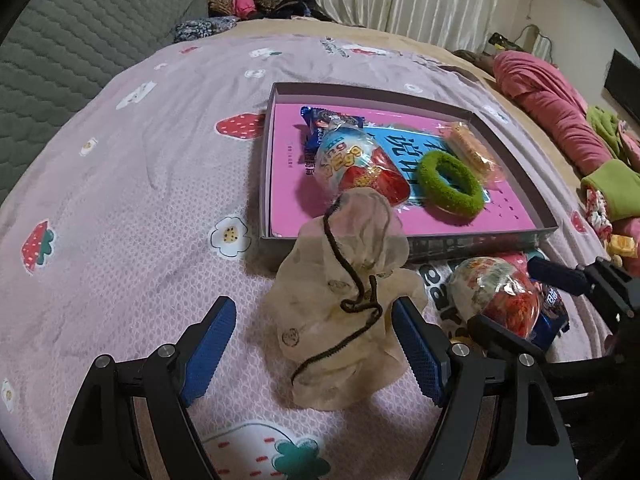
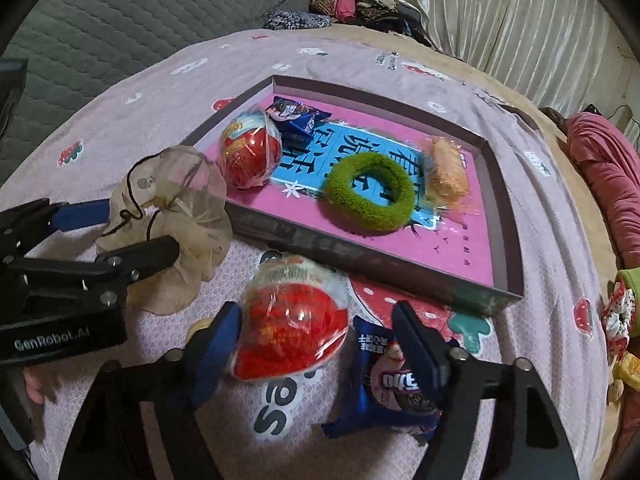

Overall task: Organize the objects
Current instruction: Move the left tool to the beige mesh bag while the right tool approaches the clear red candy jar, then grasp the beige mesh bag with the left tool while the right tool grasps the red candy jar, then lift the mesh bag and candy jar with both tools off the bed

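1. progress looks about halfway: the shallow box (image 2: 506, 216) on the bed (image 1: 120, 200) already holds a wrapped toy egg (image 2: 250, 152), a blue snack packet (image 2: 296, 118), a green hair ring (image 2: 370, 192) and an orange wafer pack (image 2: 446, 168).
2. left gripper (image 1: 312, 346), jaws wide, straddles a loose gauze pouch (image 1: 340, 320) at the box's 7 o'clock.
3. right gripper (image 2: 316, 336), jaws wide, frames a second egg (image 2: 292, 328) and a second blue packet (image 2: 394, 384) at the box's 6 o'clock; these three are still outside.

That sheer gauzy drawstring pouch (image 1: 344, 288) is looking matt and crinkly, its cord (image 1: 352, 280) fuzzy. The egg toy's (image 2: 292, 320) plastic wrap is shining glossy. The green scrunchie (image 2: 368, 190) is looking plush, the blanket (image 1: 120, 184) soft and waffle-textured, the snack packet (image 2: 396, 388) shiny foil.
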Demonstrator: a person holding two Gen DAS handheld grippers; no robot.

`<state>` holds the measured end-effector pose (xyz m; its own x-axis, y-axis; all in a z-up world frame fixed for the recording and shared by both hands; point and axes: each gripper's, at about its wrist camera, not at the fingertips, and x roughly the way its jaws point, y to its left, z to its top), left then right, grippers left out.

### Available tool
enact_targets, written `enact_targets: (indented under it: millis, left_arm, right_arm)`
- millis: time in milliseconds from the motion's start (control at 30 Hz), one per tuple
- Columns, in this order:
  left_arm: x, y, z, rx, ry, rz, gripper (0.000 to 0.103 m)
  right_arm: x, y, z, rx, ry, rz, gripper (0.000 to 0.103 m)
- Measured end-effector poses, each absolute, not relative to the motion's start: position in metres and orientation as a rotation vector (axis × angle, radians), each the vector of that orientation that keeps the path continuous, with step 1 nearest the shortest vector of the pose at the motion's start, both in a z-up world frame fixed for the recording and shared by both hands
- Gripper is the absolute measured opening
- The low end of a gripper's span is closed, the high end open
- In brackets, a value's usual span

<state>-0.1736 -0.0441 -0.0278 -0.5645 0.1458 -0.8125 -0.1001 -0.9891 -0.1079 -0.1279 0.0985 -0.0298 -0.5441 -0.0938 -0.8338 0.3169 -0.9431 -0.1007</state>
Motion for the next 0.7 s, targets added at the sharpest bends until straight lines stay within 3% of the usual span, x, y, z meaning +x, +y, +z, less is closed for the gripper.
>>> enact_targets:
  millis: [133, 300, 333, 400, 533, 600, 700]
  left_arm:
    - [-0.178, -0.047, -0.03, -1.391, -0.102, 2.643, 0.081]
    - [-0.181, -0.047, -0.031, -1.387, -0.116, 2.632, 0.08]
    - [-0.18, -0.047, -0.031, -1.386, -0.118, 2.631, 0.076]
    - [-0.181, -0.047, -0.032, -1.382, -0.133, 2.617, 0.06]
    - [-0.18, -0.047, -0.032, -1.375, -0.146, 2.603, 0.047]
    - [-0.18, -0.048, -0.032, -1.367, -0.169, 2.59, 0.033]
    - [-0.179, -0.047, -0.032, -1.361, -0.17, 2.585, 0.027]
  right_arm:
    - [-0.13, 0.096, -0.034, 1.359, 0.35, -2.524, 0.052]
    - [-0.132, 0.098, -0.034, 1.338, 0.304, -2.521, 0.052]
    - [-0.132, 0.099, -0.033, 1.333, 0.295, -2.52, 0.052]
    - [-0.132, 0.1, -0.032, 1.323, 0.272, -2.517, 0.052]
    - [-0.132, 0.103, -0.028, 1.302, 0.233, -2.522, 0.052]
    - [-0.131, 0.104, -0.026, 1.293, 0.215, -2.522, 0.052]
    - [-0.13, 0.105, -0.024, 1.286, 0.203, -2.525, 0.052]
